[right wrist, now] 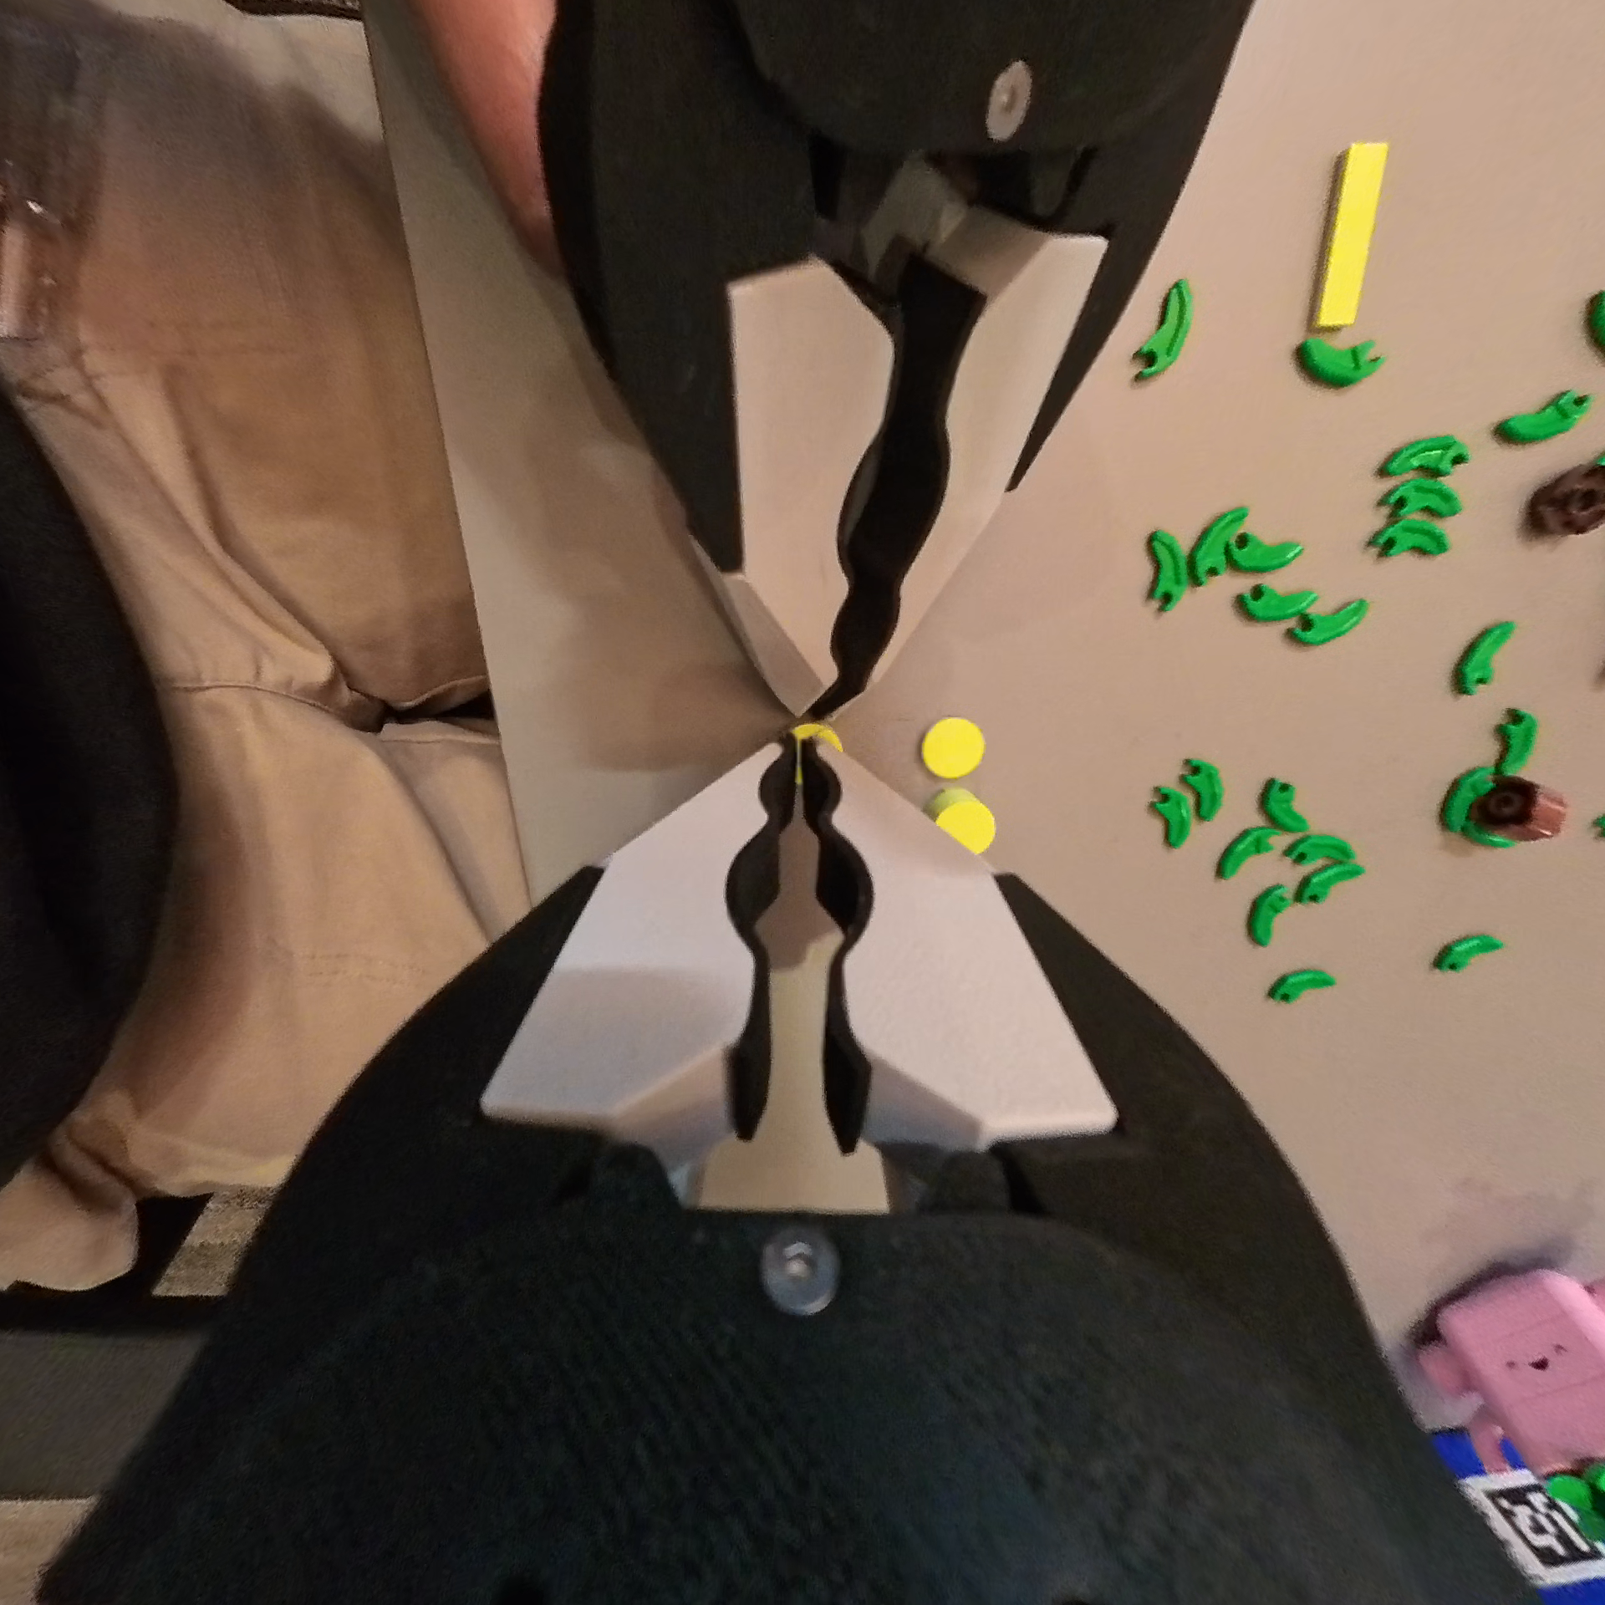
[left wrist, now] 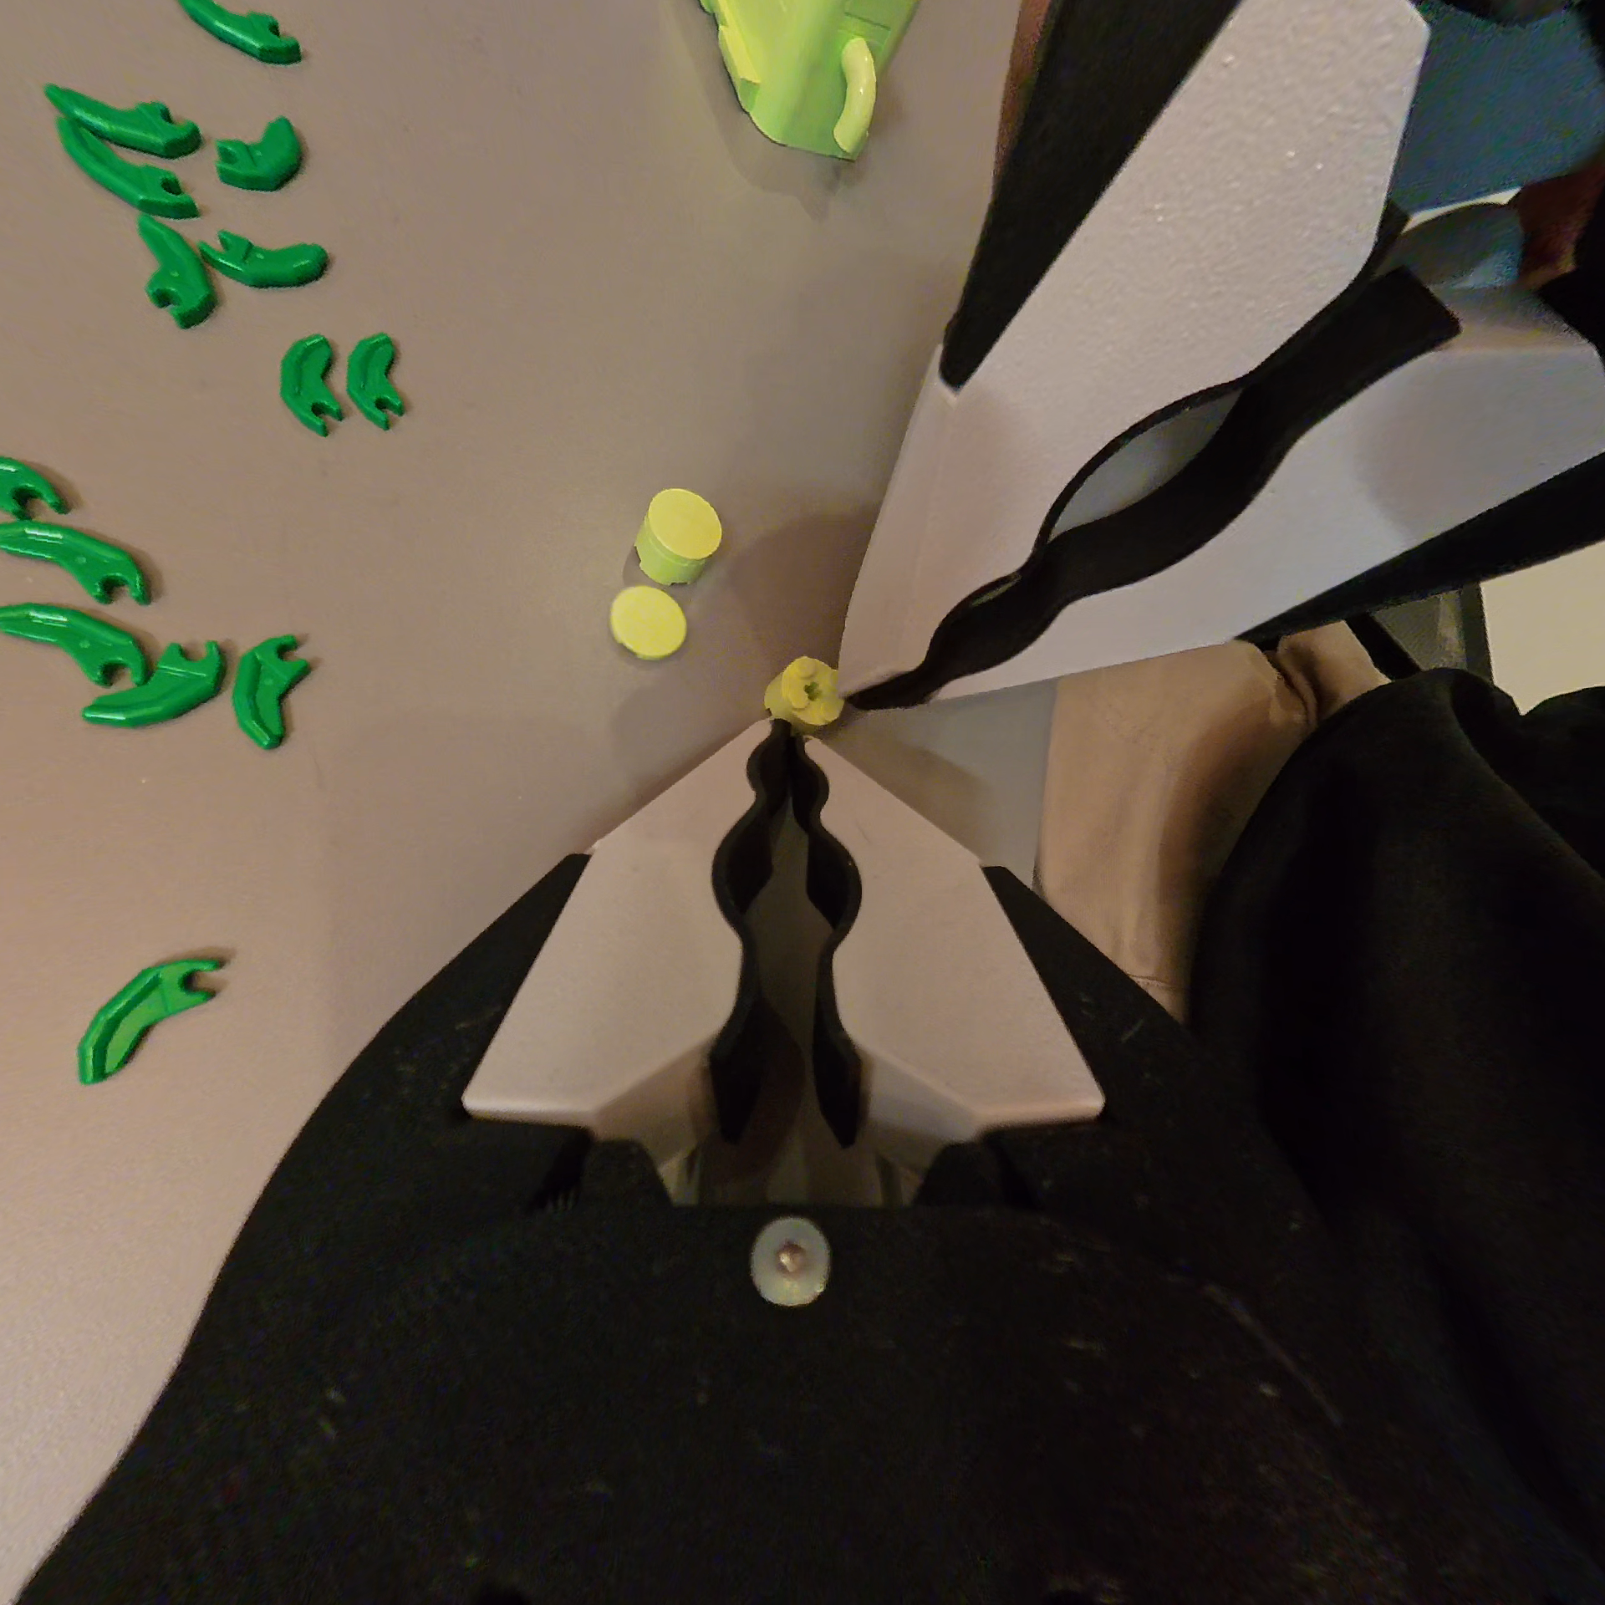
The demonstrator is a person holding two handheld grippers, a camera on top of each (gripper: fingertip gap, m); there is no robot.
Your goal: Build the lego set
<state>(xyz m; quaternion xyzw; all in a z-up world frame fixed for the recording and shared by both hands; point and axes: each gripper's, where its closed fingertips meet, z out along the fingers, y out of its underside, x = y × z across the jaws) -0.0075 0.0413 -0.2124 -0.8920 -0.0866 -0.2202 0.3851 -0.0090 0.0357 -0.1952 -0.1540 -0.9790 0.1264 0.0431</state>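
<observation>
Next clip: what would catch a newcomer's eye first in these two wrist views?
The left gripper and right gripper meet tip to tip at the table edge, both pinching one tiny lime round piece. Beside them on the table sit a lime cylinder and a flat lime disc, with many dark green curved pieces scattered beyond.

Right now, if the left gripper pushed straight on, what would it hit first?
The small lime round piece at the left gripper tips, then almost at once the right gripper, tip to tip. Depth unclear.
</observation>
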